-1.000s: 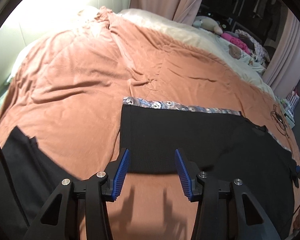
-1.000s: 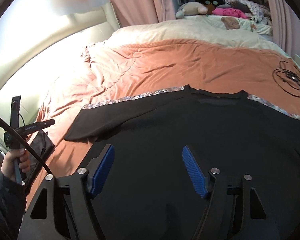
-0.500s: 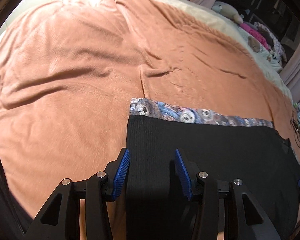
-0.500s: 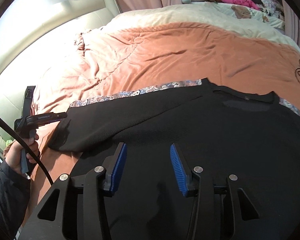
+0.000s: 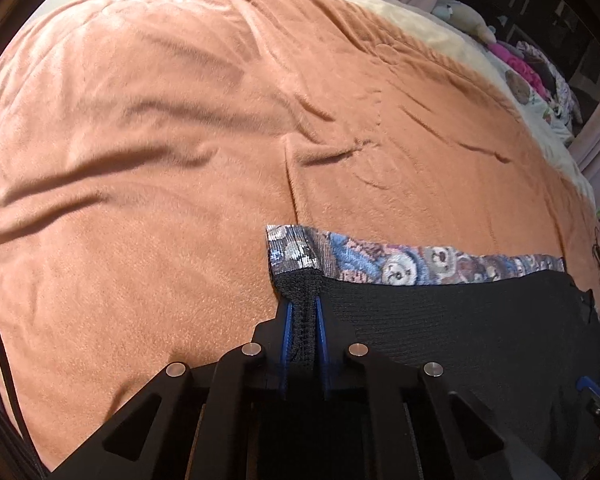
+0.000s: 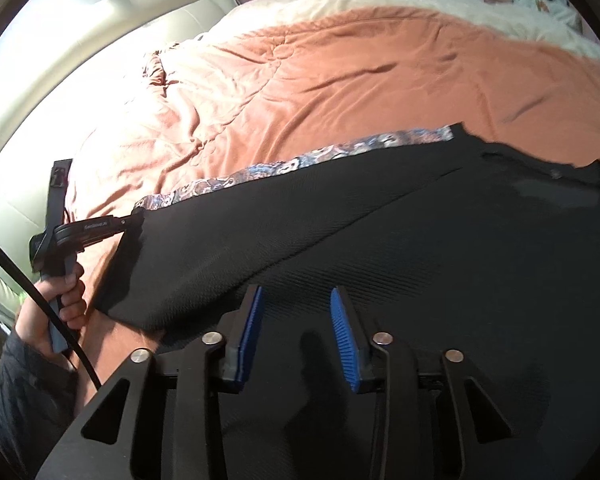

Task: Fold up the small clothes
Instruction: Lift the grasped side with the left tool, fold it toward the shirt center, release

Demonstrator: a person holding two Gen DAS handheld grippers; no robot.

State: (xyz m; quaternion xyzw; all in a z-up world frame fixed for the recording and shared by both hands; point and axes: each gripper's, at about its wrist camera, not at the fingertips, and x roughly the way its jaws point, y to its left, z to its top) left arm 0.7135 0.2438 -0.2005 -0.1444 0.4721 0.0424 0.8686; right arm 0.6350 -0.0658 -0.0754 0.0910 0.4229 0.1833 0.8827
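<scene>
- Left wrist view, bottom centre: left tool (image 5: 302,316) has just been closing; blue pads now clamped on a bunched corner of the black garment (image 5: 452,328). Fabric ridge stands up btwn the pads.
- Right wrist view, bottom centre: right tool (image 6: 296,320) has just been closing too, but pads are apart w/ a clear gap. Garment (image 6: 440,248) lies flat under them; whether the tips touch the cloth can't be told.
- Garment spreads across lower half of both frames on the orange bedspread (image 5: 160,168); right part cut off by lens edge.
- Patterned strip (image 5: 400,260) shows along the garment's far edge.
- Left edge of right view: a hand (image 6: 56,300) grips the other tool's handle; sleeve mostly in shadow.
- Upper right, far: soft toys (image 5: 464,16), blurry.
</scene>
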